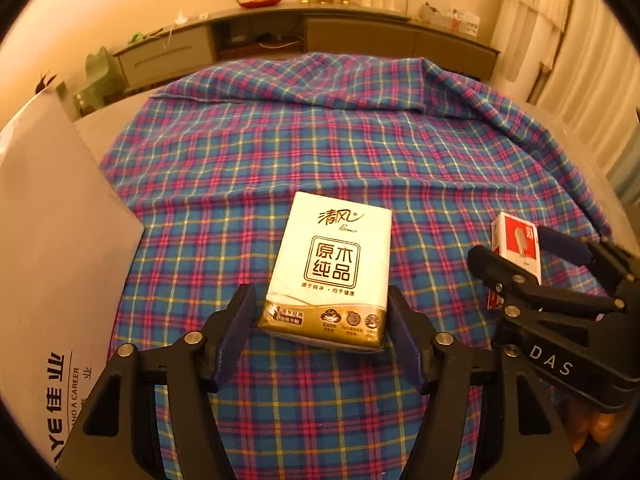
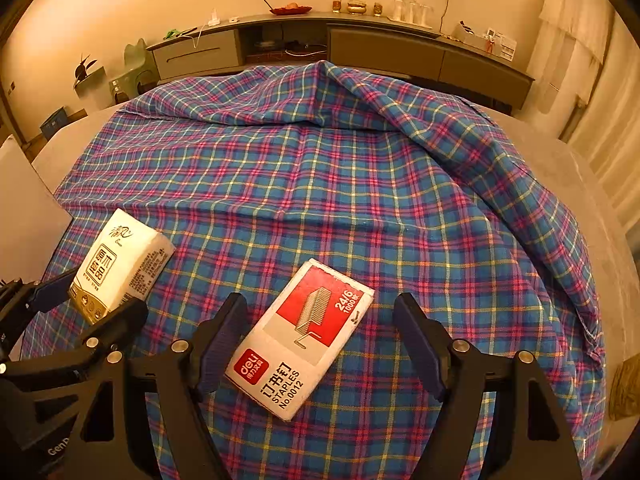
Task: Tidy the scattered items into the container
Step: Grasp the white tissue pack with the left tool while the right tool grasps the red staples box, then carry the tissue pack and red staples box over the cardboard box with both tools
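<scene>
A white and gold tissue pack [image 1: 330, 270] lies on the plaid cloth [image 1: 320, 152]. My left gripper [image 1: 322, 320] has its fingers against both sides of the pack's near end, shut on it. The pack also shows at the left of the right wrist view [image 2: 120, 266]. A red and white staples box [image 2: 300, 338] lies on the cloth between the fingers of my right gripper [image 2: 320, 340], which is open with gaps on both sides. The box also shows in the left wrist view [image 1: 516, 248], as does the right gripper [image 1: 520, 248].
A cardboard box [image 1: 56, 264] with printed lettering stands at the left edge of the table. The cloth [image 2: 320, 184] is bunched into folds at the far and right sides. A low cabinet [image 2: 340, 48] with small items runs along the far wall.
</scene>
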Demonstrator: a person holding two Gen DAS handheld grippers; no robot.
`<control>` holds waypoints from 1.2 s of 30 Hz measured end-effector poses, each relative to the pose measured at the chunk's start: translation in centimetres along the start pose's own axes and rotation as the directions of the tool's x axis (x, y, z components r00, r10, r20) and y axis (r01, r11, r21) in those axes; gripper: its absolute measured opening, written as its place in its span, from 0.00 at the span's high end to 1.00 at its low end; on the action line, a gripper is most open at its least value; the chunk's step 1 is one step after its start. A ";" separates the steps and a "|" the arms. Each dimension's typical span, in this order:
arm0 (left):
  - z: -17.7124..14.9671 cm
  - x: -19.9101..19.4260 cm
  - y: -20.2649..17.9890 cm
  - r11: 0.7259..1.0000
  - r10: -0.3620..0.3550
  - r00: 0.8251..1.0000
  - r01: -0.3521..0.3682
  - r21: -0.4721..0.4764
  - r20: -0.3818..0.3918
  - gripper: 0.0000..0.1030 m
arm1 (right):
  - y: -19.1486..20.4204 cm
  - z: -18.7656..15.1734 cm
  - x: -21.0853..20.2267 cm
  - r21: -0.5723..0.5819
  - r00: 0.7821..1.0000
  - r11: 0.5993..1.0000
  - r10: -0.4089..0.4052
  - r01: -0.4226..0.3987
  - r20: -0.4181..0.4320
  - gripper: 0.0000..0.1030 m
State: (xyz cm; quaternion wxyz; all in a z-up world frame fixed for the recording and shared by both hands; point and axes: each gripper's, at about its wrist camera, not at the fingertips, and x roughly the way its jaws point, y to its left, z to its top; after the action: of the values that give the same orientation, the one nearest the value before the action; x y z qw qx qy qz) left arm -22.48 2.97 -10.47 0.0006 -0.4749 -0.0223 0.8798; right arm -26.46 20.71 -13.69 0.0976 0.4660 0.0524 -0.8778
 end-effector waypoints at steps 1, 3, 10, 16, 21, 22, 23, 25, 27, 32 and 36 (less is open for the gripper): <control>0.0 -0.2 0.3 1.000 -0.003 1.000 0.003 -0.008 0.002 0.46 | 0.0 0.0 0.0 0.004 1.000 1.000 0.007 -0.007 0.004 0.25; 0.0 -0.6 0.8 1.000 -0.015 1.000 0.015 -0.021 0.002 0.46 | 0.0 0.1 0.0 0.010 1.000 1.000 0.017 -0.017 0.015 0.25; -0.1 -3.6 1.6 0.999 -0.049 0.998 0.049 0.006 0.046 0.47 | -1.7 -0.1 -0.8 0.080 0.998 0.996 0.039 -0.042 0.043 0.24; -0.4 -7.3 2.5 0.997 -0.075 0.992 0.072 0.028 0.105 0.47 | -0.1 0.1 -0.7 0.003 0.999 1.000 -0.012 0.012 0.036 0.47; -0.8 -10.2 4.5 0.995 -0.098 0.984 0.098 0.008 0.145 0.47 | 0.5 0.2 -2.5 -0.016 0.999 1.000 0.008 -0.007 0.053 0.62; -0.9 -10.6 4.8 0.995 -0.101 0.984 0.101 0.005 0.150 0.47 | 0.5 0.1 -2.9 -0.012 0.998 1.000 0.015 -0.015 0.060 0.62; -1.1 -11.1 5.2 0.994 -0.104 0.983 0.105 0.002 0.154 0.47 | 0.4 0.0 -3.4 -0.003 0.997 1.000 0.024 -0.024 0.068 0.62; -1.4 -11.9 5.8 0.993 -0.116 0.981 0.117 0.002 0.158 0.47 | 0.4 -0.2 -4.5 0.010 0.996 0.999 0.049 -0.050 0.078 0.62; -1.9 -12.7 6.1 0.992 -0.127 0.978 0.128 0.004 0.163 0.47 | 1.0 -0.3 -5.5 0.010 0.993 0.997 0.076 -0.077 0.085 0.62; -2.9 -14.9 6.7 0.987 -0.159 0.970 0.159 0.014 0.183 0.47 | 3.7 -1.2 -7.3 -0.015 0.987 0.992 0.129 -0.128 0.095 0.62; -3.6 -16.2 7.3 0.985 -0.174 0.965 0.175 0.012 0.198 0.47 | 6.2 -2.1 -8.7 -0.045 0.981 0.986 0.165 -0.161 0.100 0.62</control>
State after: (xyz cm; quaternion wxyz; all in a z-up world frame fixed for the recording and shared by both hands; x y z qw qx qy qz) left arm -10.45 -4.58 0.84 0.0743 -0.3811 -0.0664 0.9191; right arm -18.64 16.15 -7.61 0.1805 0.4206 0.0250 -0.8888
